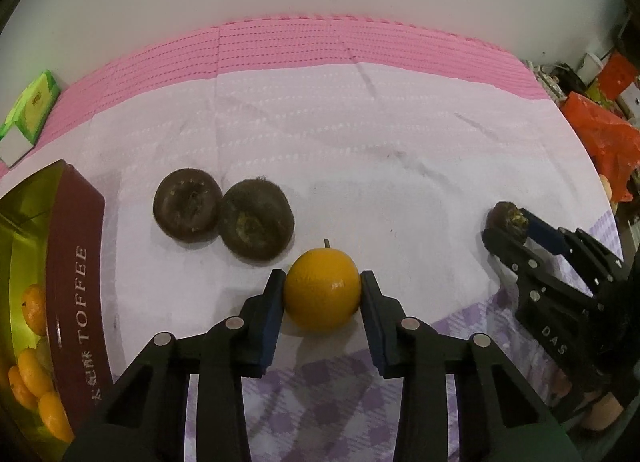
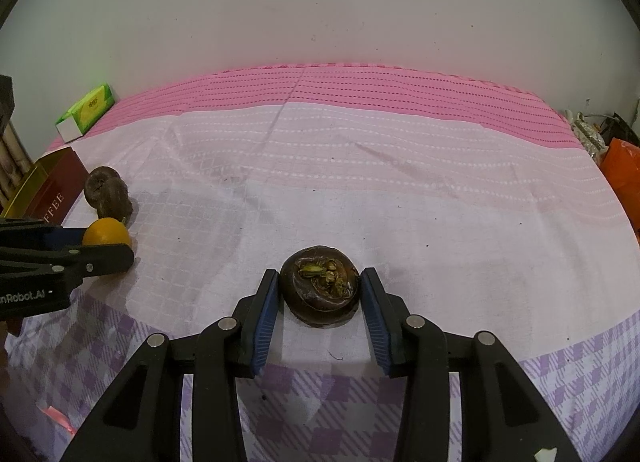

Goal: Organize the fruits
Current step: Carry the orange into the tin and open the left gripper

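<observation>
Left gripper (image 1: 322, 294): pads pressed against both sides of an orange (image 1: 322, 289) that sits on the tablecloth (image 1: 360, 165). Right gripper (image 2: 319, 289): pads flank a dark brown fruit (image 2: 319, 285) resting on the cloth — contact on both sides appears made. Two more brown fruits (image 1: 222, 217) lie touching each other just beyond the orange. At far left stands a toffee tin (image 1: 74, 274) — small oranges (image 1: 36, 366) inside.
</observation>
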`<state>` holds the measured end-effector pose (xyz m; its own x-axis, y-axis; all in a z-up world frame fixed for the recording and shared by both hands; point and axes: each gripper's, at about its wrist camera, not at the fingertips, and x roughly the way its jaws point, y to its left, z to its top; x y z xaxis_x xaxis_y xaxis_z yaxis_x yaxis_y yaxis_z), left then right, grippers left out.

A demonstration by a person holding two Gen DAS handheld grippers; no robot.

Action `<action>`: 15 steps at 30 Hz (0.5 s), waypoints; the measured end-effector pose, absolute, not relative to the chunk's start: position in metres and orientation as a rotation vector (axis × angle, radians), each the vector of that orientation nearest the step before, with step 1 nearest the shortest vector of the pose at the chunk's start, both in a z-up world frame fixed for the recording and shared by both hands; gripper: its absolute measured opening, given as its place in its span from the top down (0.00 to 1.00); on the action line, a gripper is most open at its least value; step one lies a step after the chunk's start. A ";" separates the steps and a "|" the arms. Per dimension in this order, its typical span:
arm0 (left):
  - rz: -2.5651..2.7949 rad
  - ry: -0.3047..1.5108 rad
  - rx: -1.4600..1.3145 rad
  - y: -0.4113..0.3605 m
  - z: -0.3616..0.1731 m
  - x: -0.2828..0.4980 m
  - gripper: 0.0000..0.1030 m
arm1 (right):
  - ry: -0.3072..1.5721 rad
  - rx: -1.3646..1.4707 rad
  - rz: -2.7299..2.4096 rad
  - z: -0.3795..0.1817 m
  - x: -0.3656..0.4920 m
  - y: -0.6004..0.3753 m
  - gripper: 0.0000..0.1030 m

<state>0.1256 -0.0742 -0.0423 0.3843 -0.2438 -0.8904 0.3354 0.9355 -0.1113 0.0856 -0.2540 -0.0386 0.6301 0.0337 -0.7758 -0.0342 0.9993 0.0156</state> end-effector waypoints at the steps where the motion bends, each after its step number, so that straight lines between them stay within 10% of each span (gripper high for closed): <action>1: -0.373 1.118 0.092 -0.074 -0.042 0.124 0.63 | 0.888 -0.001 0.038 -0.039 0.086 -0.254 0.61; 15: -0.358 1.093 0.082 -0.041 -0.020 0.098 0.63 | 0.890 -0.017 0.030 -0.039 0.086 -0.251 0.61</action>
